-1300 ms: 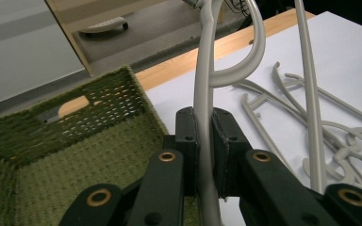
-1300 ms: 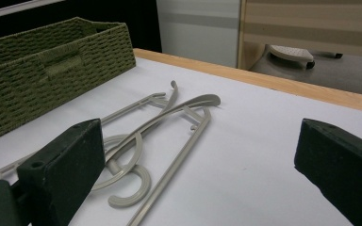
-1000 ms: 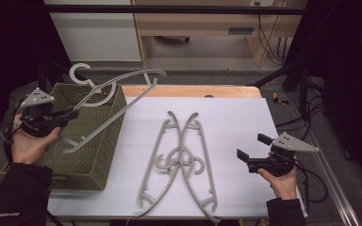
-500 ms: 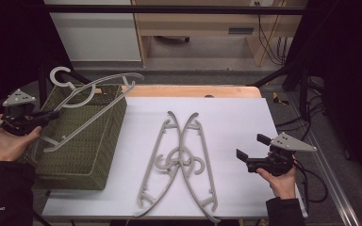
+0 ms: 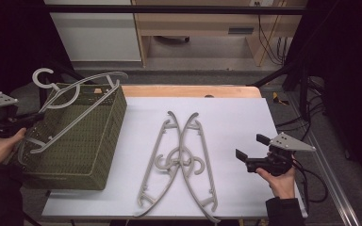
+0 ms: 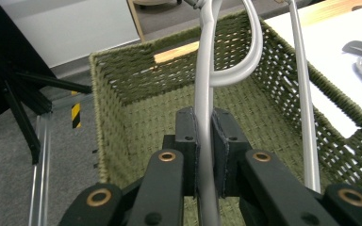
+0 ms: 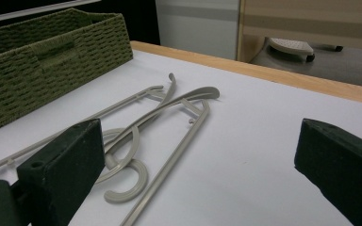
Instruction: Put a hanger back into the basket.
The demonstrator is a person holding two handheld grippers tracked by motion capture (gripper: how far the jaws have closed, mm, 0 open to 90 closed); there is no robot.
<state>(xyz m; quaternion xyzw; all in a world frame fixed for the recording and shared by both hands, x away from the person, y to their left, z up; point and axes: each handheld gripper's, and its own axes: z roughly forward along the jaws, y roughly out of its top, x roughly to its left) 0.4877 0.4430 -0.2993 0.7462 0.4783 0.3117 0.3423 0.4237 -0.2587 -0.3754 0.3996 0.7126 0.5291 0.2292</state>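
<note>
At the worktop's left edge, the left tongs (image 5: 34,117) are clamped on the bottom bar of a grey plastic hanger (image 5: 78,106), held tilted above the open green woven basket (image 5: 104,141), its hook toward the far-left corner. In the left gripper view the pads (image 6: 188,141) press the bar from both sides. The hanger looks light, stiff and smooth; a grip on the thin bar may let it swing, so a hold nearer the middle seems steadier. Two more hangers (image 5: 181,162) lie crossed at the worktop's centre. Near the right edge, the right tongs (image 5: 250,151) stand wide open and empty.
</note>
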